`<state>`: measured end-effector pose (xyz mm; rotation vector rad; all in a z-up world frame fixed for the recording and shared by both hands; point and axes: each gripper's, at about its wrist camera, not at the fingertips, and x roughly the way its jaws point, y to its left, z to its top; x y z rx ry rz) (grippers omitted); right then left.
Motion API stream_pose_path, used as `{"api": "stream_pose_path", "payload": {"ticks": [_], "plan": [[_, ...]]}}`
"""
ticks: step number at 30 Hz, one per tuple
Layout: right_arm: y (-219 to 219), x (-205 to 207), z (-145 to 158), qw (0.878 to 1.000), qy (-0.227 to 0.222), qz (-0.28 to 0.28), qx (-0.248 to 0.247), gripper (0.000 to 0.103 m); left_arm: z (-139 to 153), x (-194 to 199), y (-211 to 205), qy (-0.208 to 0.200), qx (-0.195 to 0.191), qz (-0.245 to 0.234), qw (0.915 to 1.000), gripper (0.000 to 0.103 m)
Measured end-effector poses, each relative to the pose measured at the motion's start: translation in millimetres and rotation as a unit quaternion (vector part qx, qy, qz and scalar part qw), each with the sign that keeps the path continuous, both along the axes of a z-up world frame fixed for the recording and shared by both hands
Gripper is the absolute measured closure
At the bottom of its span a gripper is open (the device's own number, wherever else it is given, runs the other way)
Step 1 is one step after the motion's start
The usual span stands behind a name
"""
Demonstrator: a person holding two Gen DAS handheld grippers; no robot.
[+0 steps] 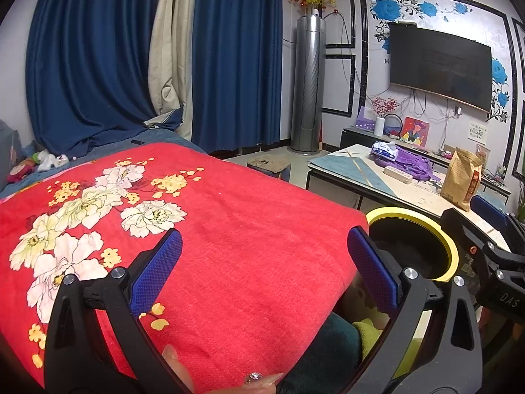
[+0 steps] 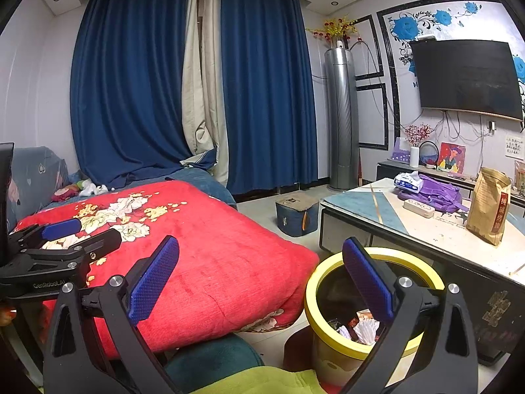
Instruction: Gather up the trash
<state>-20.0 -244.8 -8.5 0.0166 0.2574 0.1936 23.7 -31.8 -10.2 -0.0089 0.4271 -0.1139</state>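
While both grippers hang with fingers spread wide and nothing between them, the left gripper [image 1: 264, 262] sits over the red flowered blanket [image 1: 229, 229] and the right gripper [image 2: 261, 277] hovers just beside it, by the yellow-rimmed bin [image 2: 331, 338]. Wrappers [image 2: 357, 326] lie inside that bin, which stands on the floor between the blanket's edge and the low table [image 2: 370, 207]. Farther off, a brown paper bag [image 2: 489, 207] and a purple backpack [image 2: 433, 193] rest on the table, before blue curtains [image 2: 262, 98].

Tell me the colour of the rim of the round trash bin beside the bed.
Yellow; the round trash bin's rim shows best in the right wrist view.
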Motion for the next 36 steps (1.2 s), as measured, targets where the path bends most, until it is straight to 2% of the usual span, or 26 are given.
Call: {"api": "stream_pose_path", "payload": {"ticks": [36], "plan": [[1.7, -0.6, 1.3, 1.000, -0.005, -0.001, -0.003, 0.006, -4.8, 1.4, 3.5, 0.007, 0.003, 0.004, 1.0000, 0.011]]}}
